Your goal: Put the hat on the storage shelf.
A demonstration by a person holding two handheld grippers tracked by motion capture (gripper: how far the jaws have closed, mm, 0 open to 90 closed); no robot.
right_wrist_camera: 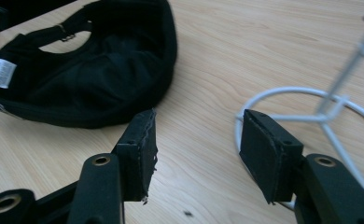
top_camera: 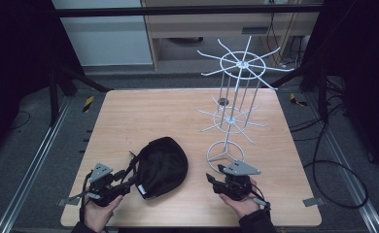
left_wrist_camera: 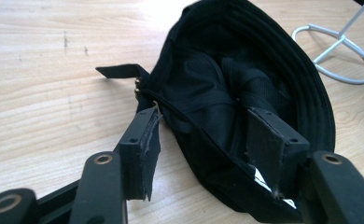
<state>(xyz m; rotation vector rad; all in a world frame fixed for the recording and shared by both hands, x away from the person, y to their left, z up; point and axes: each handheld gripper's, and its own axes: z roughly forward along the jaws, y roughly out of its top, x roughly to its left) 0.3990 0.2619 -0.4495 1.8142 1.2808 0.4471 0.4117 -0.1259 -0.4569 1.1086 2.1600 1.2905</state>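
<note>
Left gripper (left_wrist_camera: pixel 201 140): jaws spread wide, straddling the near rim of the black cap (left_wrist_camera: pixel 245 88), which lies upside down on the table (top_camera: pixel 144 109). Right gripper (right_wrist_camera: pixel 196 149): jaws parted, holding nothing; cap off to its left, white wire rack (right_wrist_camera: pixel 311 116) base ring just ahead.

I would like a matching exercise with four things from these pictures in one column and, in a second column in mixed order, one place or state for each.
Column one:
1. black cap
2. white wire stand
3. left gripper
4. right gripper

Column two:
A. open, above bare wood beside the stand's ring base
B. upright on the right half of the table
C. lying with its inside facing up
D. open, with the cap's edge between its jaws

Pairs: 1-C, 2-B, 3-D, 4-A
</note>
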